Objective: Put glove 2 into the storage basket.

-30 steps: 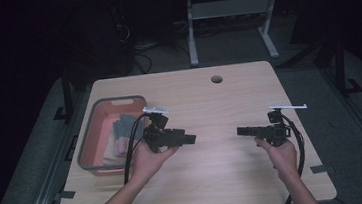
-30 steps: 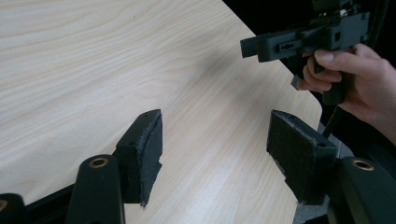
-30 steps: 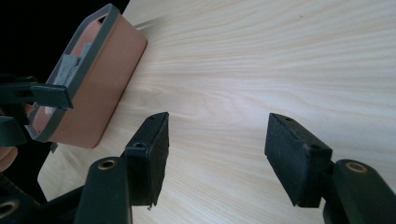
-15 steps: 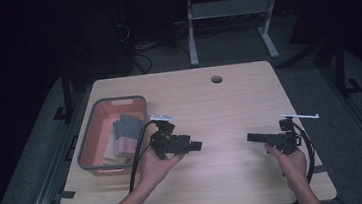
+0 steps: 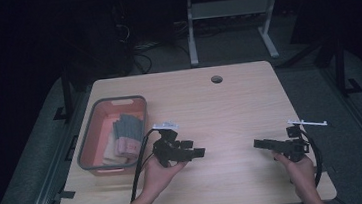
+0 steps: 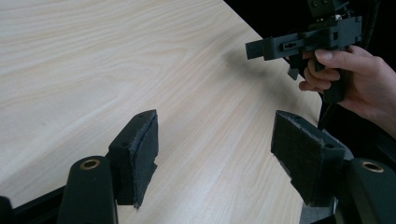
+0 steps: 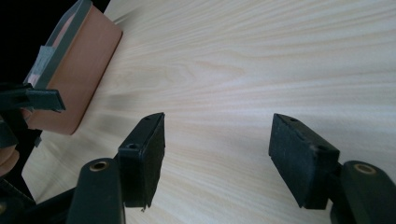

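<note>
Presumably, with both the left gripper (image 5: 200, 153) and right gripper (image 5: 257, 144) spread and empty at lower centre, the person should reach toward the basket (image 5: 87, 152) at left.

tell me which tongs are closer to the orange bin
Left. The left tongs are held just off the right side of the orange bin, near its front corner; the right tongs are far across the table, near its right edge.

Two tongs: left tongs (image 5: 197, 153), right tongs (image 5: 258, 144); one bin (image 5: 86, 151); one table (image 5: 219, 103).
</note>
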A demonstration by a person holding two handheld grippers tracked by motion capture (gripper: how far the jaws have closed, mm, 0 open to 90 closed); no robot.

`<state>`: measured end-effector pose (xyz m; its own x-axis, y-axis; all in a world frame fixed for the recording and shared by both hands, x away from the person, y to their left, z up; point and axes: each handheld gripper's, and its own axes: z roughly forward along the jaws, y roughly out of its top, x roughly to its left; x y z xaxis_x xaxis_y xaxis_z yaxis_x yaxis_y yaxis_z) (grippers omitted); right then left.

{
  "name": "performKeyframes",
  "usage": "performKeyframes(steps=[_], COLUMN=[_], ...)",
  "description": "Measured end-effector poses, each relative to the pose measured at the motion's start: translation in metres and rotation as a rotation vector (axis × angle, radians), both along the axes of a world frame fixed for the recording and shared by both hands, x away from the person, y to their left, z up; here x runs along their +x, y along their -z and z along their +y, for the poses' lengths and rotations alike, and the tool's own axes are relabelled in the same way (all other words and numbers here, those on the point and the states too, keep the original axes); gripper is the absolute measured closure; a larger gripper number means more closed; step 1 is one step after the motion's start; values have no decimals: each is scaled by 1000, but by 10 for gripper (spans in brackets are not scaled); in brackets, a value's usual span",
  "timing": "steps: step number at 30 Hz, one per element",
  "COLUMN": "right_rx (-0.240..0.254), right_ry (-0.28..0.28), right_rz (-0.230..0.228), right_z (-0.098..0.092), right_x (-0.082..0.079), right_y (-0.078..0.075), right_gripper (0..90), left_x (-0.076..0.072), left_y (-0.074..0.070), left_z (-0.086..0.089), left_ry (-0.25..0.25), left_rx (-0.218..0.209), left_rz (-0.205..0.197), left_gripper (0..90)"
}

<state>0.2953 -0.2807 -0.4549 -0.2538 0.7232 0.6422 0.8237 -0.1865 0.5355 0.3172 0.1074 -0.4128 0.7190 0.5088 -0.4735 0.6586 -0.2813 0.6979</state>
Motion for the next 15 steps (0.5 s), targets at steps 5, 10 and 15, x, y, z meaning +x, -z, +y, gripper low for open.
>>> performKeyframes(steps=[5, 10, 15], right_rx=[-15, -18, -33], right_ry=[-11, -17, -21], right_rz=[-21, -24, -34], right_z=[-3, -7, -8], right_x=[-11, -22, -33], right_y=[0, 4, 9], right_gripper=[338, 327, 299], left_x=[-7, -14, -21], left_y=[6, 9, 12], left_z=[-1, -2, 0], left_ry=[9, 20, 20], left_rx=[0, 7, -11], left_rz=[-12, -23, -33], left_gripper=[303, 293, 283])
